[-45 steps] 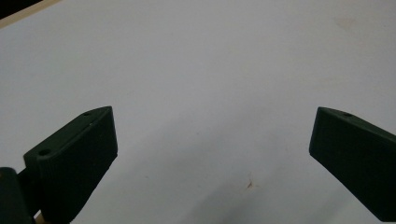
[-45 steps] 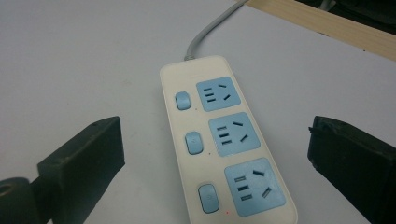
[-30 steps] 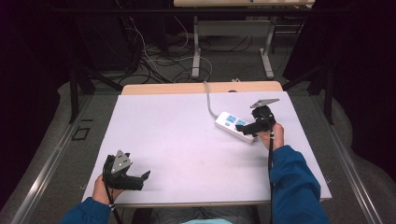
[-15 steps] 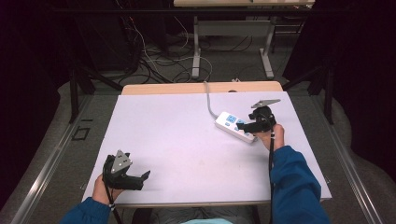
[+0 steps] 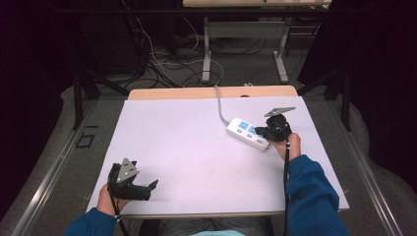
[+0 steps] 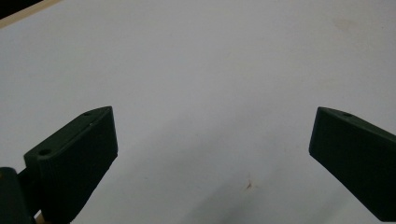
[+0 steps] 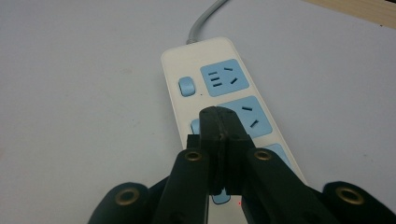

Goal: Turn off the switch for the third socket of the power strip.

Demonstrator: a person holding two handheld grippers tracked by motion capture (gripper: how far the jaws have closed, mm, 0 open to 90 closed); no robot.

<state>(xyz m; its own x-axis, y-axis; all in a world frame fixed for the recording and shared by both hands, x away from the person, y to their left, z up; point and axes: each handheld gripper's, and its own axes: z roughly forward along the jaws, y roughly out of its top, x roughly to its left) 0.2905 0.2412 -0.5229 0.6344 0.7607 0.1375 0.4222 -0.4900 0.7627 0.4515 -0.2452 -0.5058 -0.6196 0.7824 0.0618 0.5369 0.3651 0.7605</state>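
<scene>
While you look down from the high view, your right hand-held gripper (image 5: 259, 131) sits over the near end of the power strip (image 5: 247, 132), which lies on the right half of the white tabletop (image 5: 196, 142), set at a slant. Its grey cable (image 5: 220, 105) runs from the far end toward the far edge of the tabletop. The jaws of this hand-held gripper have just been closing, and they now meet with nothing between them. Your blue sleeve (image 5: 312, 196) comes in from the bottom right. Your left hand-held gripper (image 5: 147, 187) rests near the front left corner of the tabletop, well apart from the strip, with its jaws pointing right and spread apart.

Through the left gripper view, your two black jaws stand wide apart over bare white tabletop (image 6: 201, 70), and nothing lies between them. A small brown mark (image 6: 249, 185) shows on the surface near the bottom.

Through the right gripper view, your jaws are pressed together, tip against tip, right above the power strip (image 7: 224, 84). Their tips hang over the second blue switch (image 7: 195, 126), beside the second blue socket (image 7: 250, 116). Whether they touch it you cannot tell. The first switch (image 7: 186, 86) and first socket (image 7: 224, 80) lie clear beyond, and the cable (image 7: 203, 21) leaves the far end.
</scene>
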